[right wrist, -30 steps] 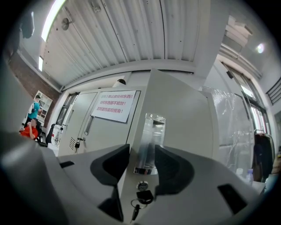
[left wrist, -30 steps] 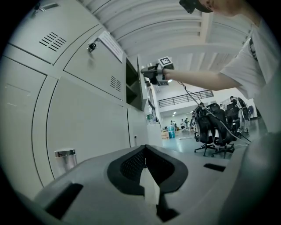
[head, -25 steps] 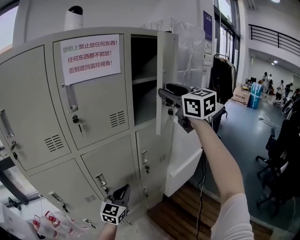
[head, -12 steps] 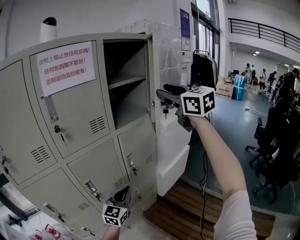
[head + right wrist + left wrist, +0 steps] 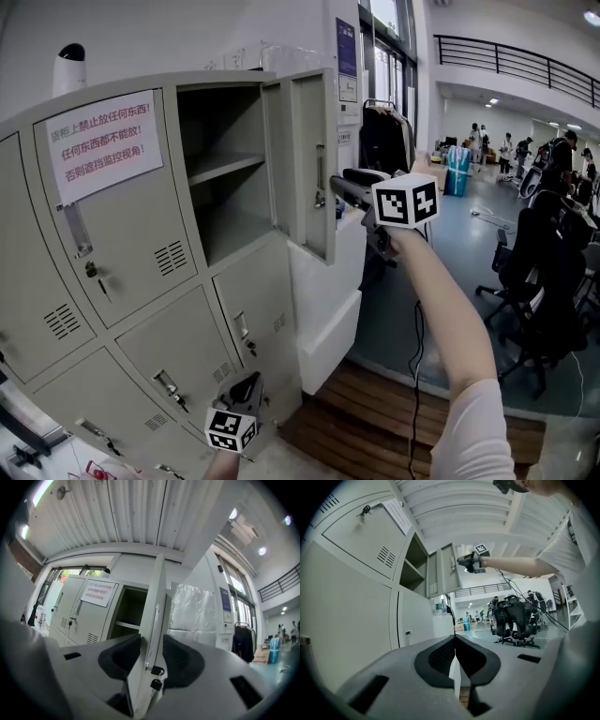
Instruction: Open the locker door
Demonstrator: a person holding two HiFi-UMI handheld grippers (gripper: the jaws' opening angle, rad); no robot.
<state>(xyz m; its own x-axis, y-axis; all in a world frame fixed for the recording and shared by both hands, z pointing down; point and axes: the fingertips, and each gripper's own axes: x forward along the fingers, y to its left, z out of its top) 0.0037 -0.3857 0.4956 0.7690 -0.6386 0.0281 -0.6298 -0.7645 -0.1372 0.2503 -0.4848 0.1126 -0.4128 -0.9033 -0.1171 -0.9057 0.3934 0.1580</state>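
The grey locker door of the upper compartment stands swung out, and the open compartment with its shelf shows behind it. My right gripper is at the door's free edge, at arm's length. In the right gripper view the door edge runs up between the closing jaws, with both pads against it; keys hang from its lock. My left gripper hangs low by the bottom lockers, its jaws shut with nothing between them.
A paper notice is taped to the neighbouring locker door. Keys hang in the lower locks. A white panel leans right of the lockers above a wooden platform. Office chairs and a clothes rack stand to the right.
The locker door has swung further out to the right with my right gripper on its edge. The head view has turned, so the lockers sit further left. The left gripper stays low.
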